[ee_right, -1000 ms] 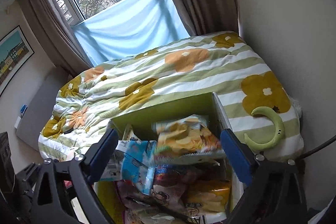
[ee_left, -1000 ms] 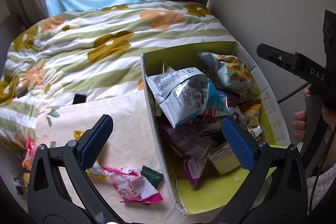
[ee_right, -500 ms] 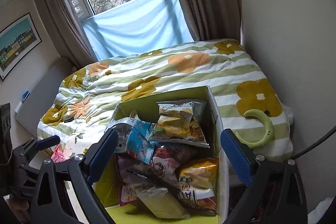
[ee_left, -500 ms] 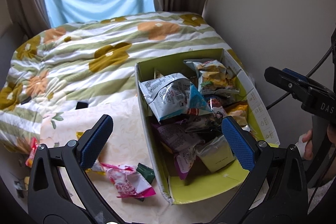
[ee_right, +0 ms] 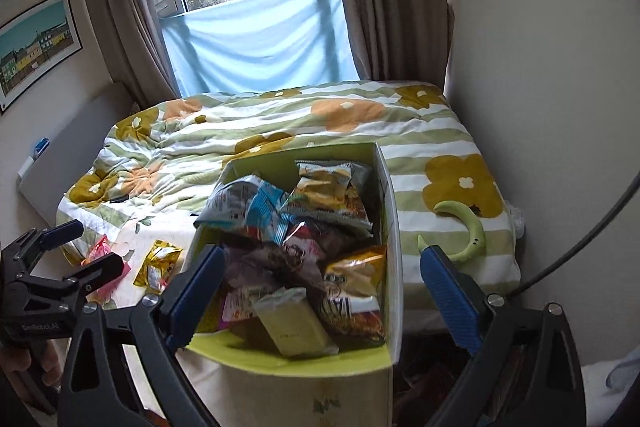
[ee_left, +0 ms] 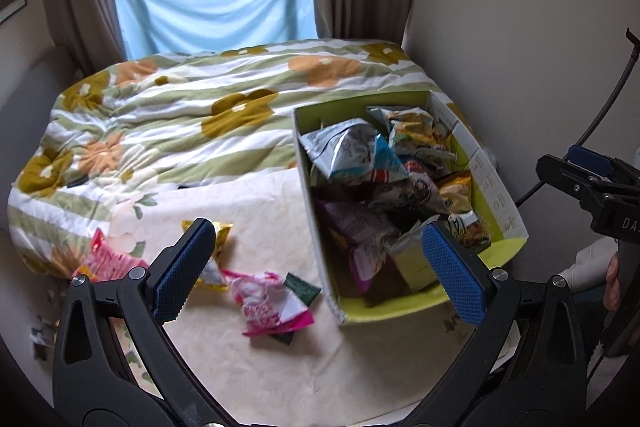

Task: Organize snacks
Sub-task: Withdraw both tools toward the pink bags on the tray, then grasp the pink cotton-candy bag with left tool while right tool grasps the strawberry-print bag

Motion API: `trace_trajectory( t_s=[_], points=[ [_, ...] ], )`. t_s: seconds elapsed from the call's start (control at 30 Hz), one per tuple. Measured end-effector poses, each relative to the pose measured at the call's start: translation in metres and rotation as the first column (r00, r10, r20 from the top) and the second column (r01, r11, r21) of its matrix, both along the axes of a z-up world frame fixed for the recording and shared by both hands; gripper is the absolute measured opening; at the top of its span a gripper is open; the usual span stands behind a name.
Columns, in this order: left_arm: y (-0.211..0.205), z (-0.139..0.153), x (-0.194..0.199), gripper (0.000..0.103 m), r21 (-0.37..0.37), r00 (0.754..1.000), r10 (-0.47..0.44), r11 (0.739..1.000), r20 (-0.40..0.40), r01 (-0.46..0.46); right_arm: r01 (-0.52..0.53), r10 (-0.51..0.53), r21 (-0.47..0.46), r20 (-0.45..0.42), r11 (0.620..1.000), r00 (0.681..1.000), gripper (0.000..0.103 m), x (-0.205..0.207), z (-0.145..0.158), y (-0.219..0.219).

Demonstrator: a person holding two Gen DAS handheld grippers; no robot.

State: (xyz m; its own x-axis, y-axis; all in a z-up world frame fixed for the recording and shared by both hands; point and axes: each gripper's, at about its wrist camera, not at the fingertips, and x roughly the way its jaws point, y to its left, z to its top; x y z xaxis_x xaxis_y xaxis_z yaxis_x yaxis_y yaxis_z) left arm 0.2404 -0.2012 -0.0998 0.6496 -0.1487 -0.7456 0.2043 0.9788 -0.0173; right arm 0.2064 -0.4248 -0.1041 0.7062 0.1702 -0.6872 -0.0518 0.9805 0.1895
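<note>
1. While both wrist views look forward over a cream floral cloth (ee_left: 260,227), the left gripper (ee_left: 318,267) hangs above it with its blue-padded fingers spread wide and nothing between them.
2. Likewise, the right gripper (ee_right: 324,287) is held over the near end of the green cardboard box (ee_right: 280,361), jaws wide apart and empty; a bare hand (ee_left: 614,279) grips its handle at the edge of the left view.
3. Just beyond the left gripper's pads, loose snacks lie on the cloth: a pink-and-white packet (ee_left: 272,307) touching a dark green sachet (ee_left: 302,287), a yellow packet (ee_left: 218,239), and a pink bag (ee_left: 108,259) at the cloth's left edge.
4. To their right stands the box, heaped with snack bags, a pale yellow block (ee_right: 292,323) nearest and a grey-blue bag (ee_left: 348,151) on top.
5. Beside the box, on the flowered quilt (ee_right: 280,123), rests a green crescent, possibly a toy (ee_right: 468,231).
6. Farthest back, a blue sheet (ee_right: 260,43) covers the lower window between brown curtains.
</note>
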Motion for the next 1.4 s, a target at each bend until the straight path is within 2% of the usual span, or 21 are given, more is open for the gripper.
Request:
trace_trajectory(
  t_s=[0.27,0.6,0.9,1.03,1.23,1.4],
  points=[
    [0.077,0.005,-0.030,0.102,-0.031,0.999,0.034,0.999,0.029,-0.034,0.043,-0.043,-0.028,0.018,0.999,0.999,0.097,-0.035,0.007,0.038],
    [0.197,0.005,-0.054,0.102,-0.040,0.999,0.044,0.998,0.018,-0.043,0.078,-0.078,0.021,0.010,0.997,0.997,0.097,-0.071,0.008,0.143],
    [0.295,-0.017,-0.062,0.102,-0.028,0.997,0.071,0.997,-0.007,-0.071,0.076,-0.075,0.037,-0.017,0.996,0.997,0.097,-0.078,-0.012,0.223],
    [0.322,-0.040,-0.056,0.102,0.019,0.997,0.069,0.997,-0.021,-0.069,0.070,-0.069,0.038,-0.043,0.997,0.997,0.097,-0.074,-0.030,0.252],
    [0.332,-0.085,-0.030,0.102,0.130,0.998,0.042,0.991,-0.042,-0.036,0.059,-0.059,-0.008,-0.077,0.998,0.995,0.097,-0.061,-0.059,0.280],
    [0.325,-0.124,0.002,0.102,0.270,0.999,0.000,0.963,-0.047,0.013,0.009,-0.018,-0.074,-0.118,0.997,0.993,0.097,-0.043,-0.089,0.296]
  ],
)
